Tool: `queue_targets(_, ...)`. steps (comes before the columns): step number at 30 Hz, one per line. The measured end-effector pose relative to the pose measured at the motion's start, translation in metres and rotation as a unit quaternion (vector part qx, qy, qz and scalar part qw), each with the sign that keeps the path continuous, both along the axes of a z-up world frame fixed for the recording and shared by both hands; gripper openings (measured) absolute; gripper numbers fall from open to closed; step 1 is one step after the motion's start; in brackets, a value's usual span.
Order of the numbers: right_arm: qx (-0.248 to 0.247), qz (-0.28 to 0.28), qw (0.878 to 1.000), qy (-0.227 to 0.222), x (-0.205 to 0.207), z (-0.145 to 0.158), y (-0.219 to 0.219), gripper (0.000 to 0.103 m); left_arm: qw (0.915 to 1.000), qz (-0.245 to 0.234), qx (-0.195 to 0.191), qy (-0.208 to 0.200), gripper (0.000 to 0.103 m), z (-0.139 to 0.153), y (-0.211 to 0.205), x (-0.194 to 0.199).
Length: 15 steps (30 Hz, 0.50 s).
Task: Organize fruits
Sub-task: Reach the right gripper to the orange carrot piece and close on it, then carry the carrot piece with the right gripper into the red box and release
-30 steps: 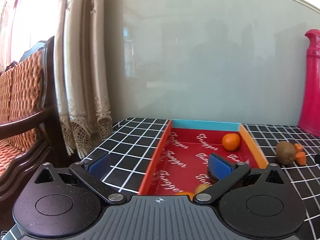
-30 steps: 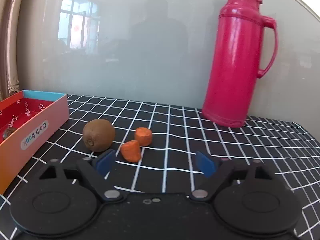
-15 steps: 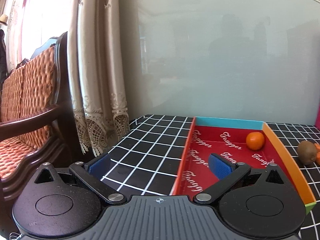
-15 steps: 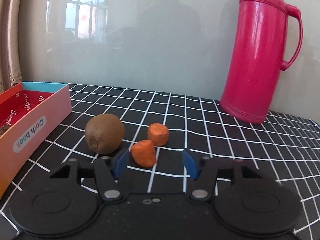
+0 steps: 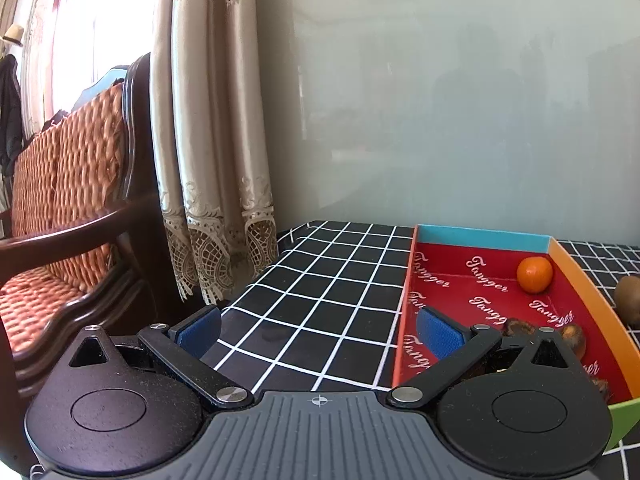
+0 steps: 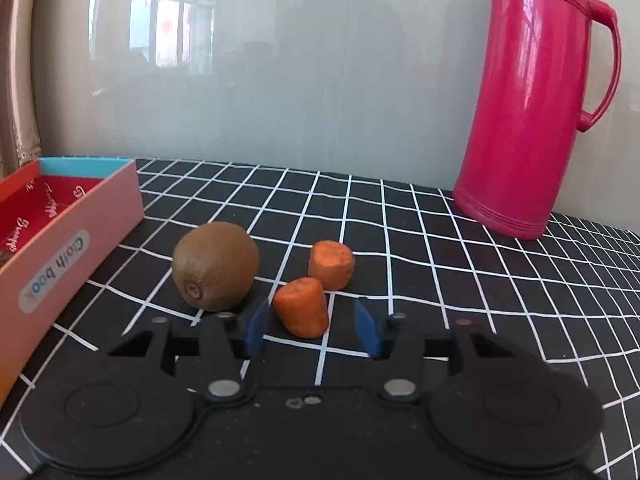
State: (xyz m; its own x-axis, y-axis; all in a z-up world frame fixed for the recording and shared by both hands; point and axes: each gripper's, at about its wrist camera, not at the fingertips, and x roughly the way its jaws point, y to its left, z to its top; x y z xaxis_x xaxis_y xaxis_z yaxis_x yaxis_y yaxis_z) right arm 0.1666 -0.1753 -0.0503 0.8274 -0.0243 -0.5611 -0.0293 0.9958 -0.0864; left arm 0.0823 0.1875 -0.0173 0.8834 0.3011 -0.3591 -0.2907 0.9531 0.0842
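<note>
The right gripper (image 6: 311,326) is being lowered over the nearer stubby orange carrot chunk (image 6: 302,307), which is lying on the black cloth with a white grid (image 6: 440,264); its jaws have just been closing, and the chunk is being bracketed by the blue pads (image 6: 254,328) without visible contact, so the claw is judged released, not yet grasping. The step in hand is judged to be the pick-up of this chunk. Just beyond it a second orange carrot chunk (image 6: 331,265) is standing, and beside that a brown fuzzy kiwi (image 6: 216,266) is resting near the pink wall of the red-lined cardboard box (image 6: 80,236). A tall magenta plastic thermos jug (image 6: 536,100) is standing well apart at the rear. The left gripper (image 5: 318,330) is being held released and empty by the box's left wall (image 5: 402,320), in which a small orange mandarin (image 5: 535,274) and darker pieces, only partly seen, are already lying. The next move is judged to call for a fuller squeeze, a lift clear of the kiwi, and carriage leftward over the box wall
</note>
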Motion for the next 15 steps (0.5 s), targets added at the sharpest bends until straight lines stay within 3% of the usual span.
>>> queue_targets(5, 0.006, 0.002, 1.000, 0.013, 0.008, -0.002, 0.002, 0.030, 0.9999, 0.008, -0.008, 0.000, 0.103, 0.000, 0.010, -0.002)
queue_targets(15, 0.004, -0.006, 1.000, 0.006, 0.003, 0.000, 0.007, 0.030, 0.9998, 0.017, -0.012, -0.007, 0.103, 0.002, 0.019, -0.008)
